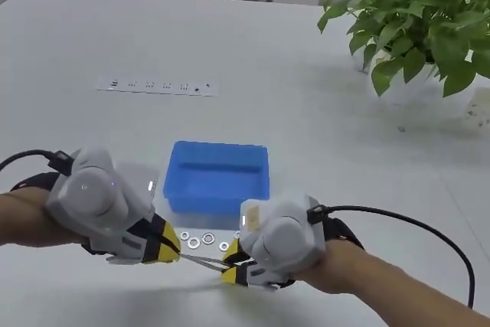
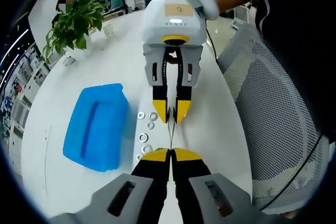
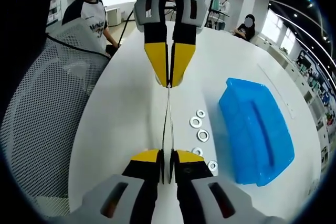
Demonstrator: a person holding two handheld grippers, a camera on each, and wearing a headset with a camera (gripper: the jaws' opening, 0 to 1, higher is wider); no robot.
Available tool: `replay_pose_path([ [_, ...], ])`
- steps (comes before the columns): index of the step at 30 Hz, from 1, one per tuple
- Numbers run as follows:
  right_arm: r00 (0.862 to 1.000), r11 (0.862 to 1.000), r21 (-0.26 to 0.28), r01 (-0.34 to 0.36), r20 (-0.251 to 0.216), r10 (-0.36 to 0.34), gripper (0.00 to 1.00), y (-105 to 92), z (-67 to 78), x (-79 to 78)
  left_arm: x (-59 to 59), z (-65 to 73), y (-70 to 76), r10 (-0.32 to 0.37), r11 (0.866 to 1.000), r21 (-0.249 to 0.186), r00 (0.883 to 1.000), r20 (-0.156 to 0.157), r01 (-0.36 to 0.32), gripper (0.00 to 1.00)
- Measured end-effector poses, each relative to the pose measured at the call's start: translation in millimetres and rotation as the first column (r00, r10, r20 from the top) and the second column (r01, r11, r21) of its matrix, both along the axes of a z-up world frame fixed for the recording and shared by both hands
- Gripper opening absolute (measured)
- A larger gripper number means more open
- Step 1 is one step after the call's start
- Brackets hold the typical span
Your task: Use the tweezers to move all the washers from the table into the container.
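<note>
White tabletop [image 1: 321, 135] ran across the head view, with a pale power strip [image 1: 157, 86] lying far back on the left and a leafy green plant [image 1: 417, 13] cut off by the top right corner.

At the near left, the left gripper [image 1: 174, 249] pointed rightward. Its yellow-tipped jaws were pinched narrow on one end of the tweezers [image 1: 200, 261]. The thin metal blades showed only as a short blurred sliver between the two grippers. In the left gripper view, the tweezers [image 2: 170, 129] ran as a fine line up from the closed jaws. Both ends were buried between yellow pads, so which end was the tip could not be told.

Just beyond the tweezers lay the washers [image 1: 197, 240], small flat silver rings scattered loosely on the table. They lay close against the near wall of the container [image 1: 220, 175]. The rightmost ones were partly covered by the right gripper's body, so their count was unclear. The container was a blue rectangular plastic box. Whether anything lay in it could not be made out.

At the near right, the right gripper [image 1: 230, 272] faced the left one, its jaws likewise clamped tight on the tweezers' other end. A black cable [image 1: 413, 223] trailed off to the right.
</note>
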State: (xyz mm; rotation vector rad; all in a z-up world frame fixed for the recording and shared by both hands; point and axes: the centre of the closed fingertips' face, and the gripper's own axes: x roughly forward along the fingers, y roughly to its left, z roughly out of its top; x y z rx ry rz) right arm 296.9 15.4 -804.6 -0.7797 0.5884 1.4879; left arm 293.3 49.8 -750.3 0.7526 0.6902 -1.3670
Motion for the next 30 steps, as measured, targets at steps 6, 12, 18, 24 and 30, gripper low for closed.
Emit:
replay_pose_path([
  [6, 1.0, 1.0, 0.01, 0.01, 0.004, -0.01, 0.1, 0.3, 5.5, 0.3, -0.2, 14.3, -6.5, 0.0, 1.0, -0.025, 1.0, 0.012, 0.001, 0.05],
  [12, 1.0, 1.0, 0.023, 0.014, 0.019, -0.015, 0.09, 3.1, 13.3, 2.2, 1.4, 29.1, -12.2, -0.004, 0.999, -0.05, 1.0, 0.031, 0.006, 0.05],
  [18, 1.0, 0.999, 0.046, 0.026, 0.015, -0.027, 0.09, 7.6, 19.6, 2.3, 0.8, 42.8, -18.2, -0.019, 0.998, -0.066, 0.998, 0.055, 0.023, 0.05],
  [24, 0.999, 0.996, 0.078, 0.052, 0.002, -0.052, 0.09, 13.0, 24.0, 1.7, -0.1, 52.4, -26.0, -0.032, 0.995, -0.089, 0.996, 0.082, 0.039, 0.06],
  [30, 0.998, 0.994, 0.09, 0.064, -0.016, -0.063, 0.09, 16.2, 23.5, -2.7, -3.4, 53.4, -32.9, -0.051, 0.993, -0.099, 0.996, 0.077, 0.058, 0.06],
])
